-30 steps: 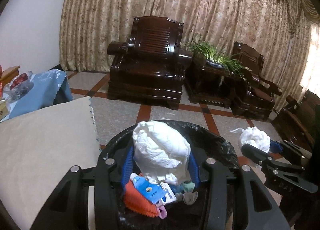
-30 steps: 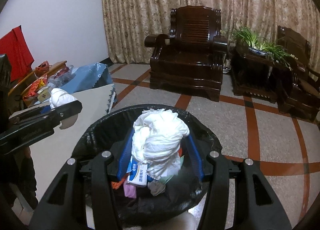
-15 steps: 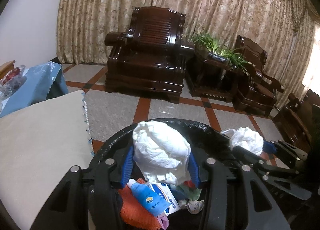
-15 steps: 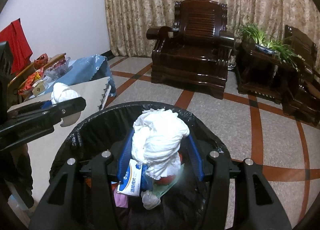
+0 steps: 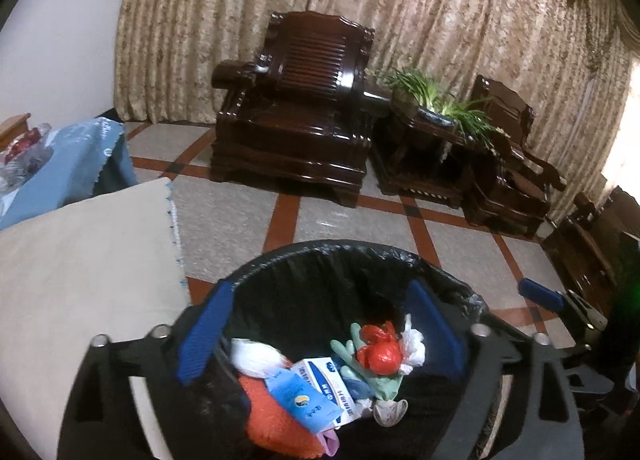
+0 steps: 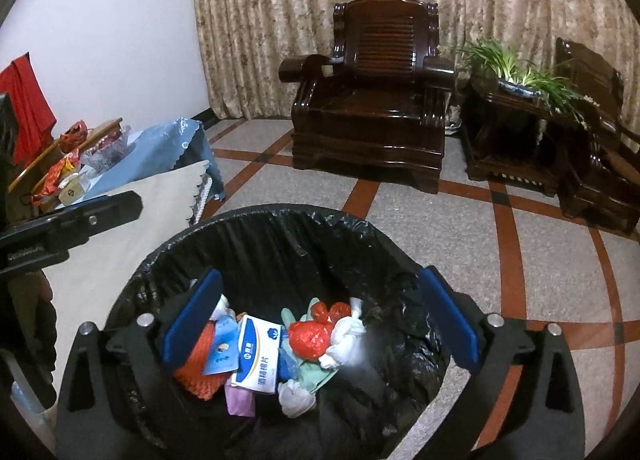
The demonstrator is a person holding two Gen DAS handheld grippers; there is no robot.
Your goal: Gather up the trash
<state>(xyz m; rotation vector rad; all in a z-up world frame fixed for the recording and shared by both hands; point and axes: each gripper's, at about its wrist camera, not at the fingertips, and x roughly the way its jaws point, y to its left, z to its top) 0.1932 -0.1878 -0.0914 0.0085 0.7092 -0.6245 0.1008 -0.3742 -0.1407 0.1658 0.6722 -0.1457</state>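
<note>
The black-lined bin [image 6: 280, 244] is sitting on the floor beside the desk [image 5: 80, 260], holding a white-and-blue box [image 6: 258, 356], a red bag [image 6: 310, 338] and white wads [image 6: 344, 334]. Both the left gripper [image 5: 320, 324] and right gripper [image 6: 318, 314] are angling down over it, jaws opening wide with nothing between them. The white wads gripped a second ago are gone from both.

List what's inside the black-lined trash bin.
Inside the bin: a white-and-blue box, red bag, white wads, orange mesh, green glove and pink scrap. Anything beneath this pile is covered.
</note>
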